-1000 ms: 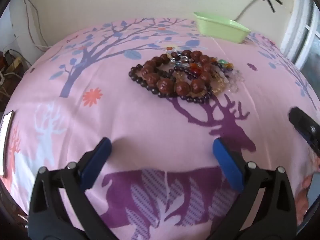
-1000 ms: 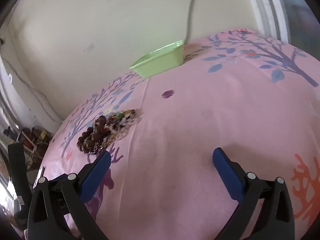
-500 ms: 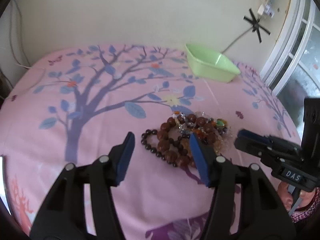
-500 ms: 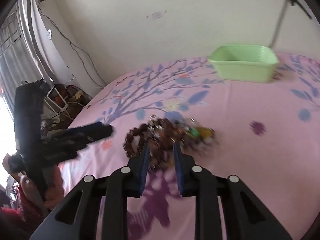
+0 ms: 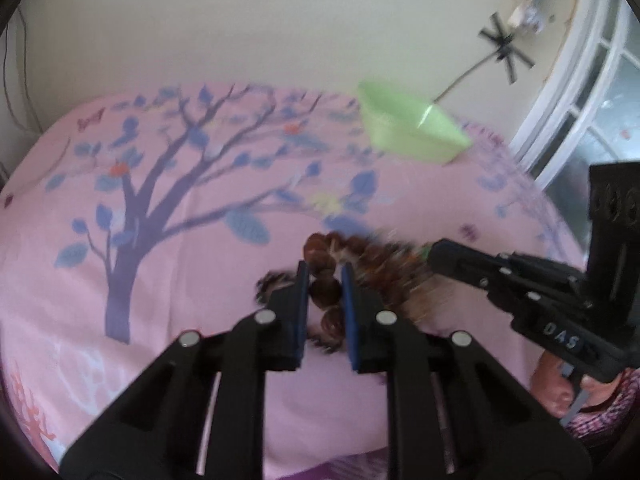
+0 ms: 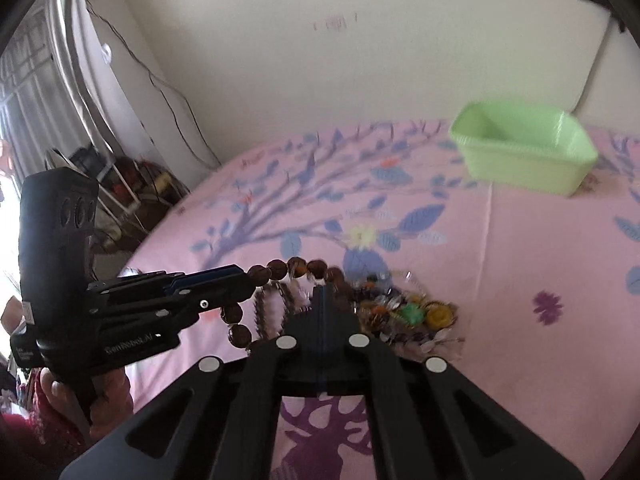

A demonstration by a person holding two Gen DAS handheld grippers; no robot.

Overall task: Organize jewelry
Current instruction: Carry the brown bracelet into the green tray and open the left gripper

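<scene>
A heap of jewelry (image 6: 404, 314) lies mid-way across a pink tree-print cloth (image 6: 520, 280). My left gripper (image 5: 324, 268) points down at the heap's left end. Its jaws are closing, and large brown beads (image 5: 325, 294) fill the gap between the blue pads. In the right wrist view the left gripper (image 6: 240, 274) has the brown bead strand (image 6: 280, 268) running out of its tip, with some beads hanging below. My right gripper (image 6: 322, 290) is shut, its tips at the heap's near edge. I cannot tell whether it pinches a strand. The right gripper (image 5: 432, 252) reaches in from the right.
A light green tray (image 6: 520, 168) stands empty at the far side of the cloth, also visible as the green tray (image 5: 412, 132). A wall is behind it and a window (image 5: 580, 120) to the right. Shelves with clutter (image 6: 132, 188) stand off the left edge. A hand (image 6: 108, 400) holds each gripper.
Both grippers rose and swung in over the heap. The left jaws narrowed from wide open to around the brown beads. The right jaws went from wide open to fully together.
</scene>
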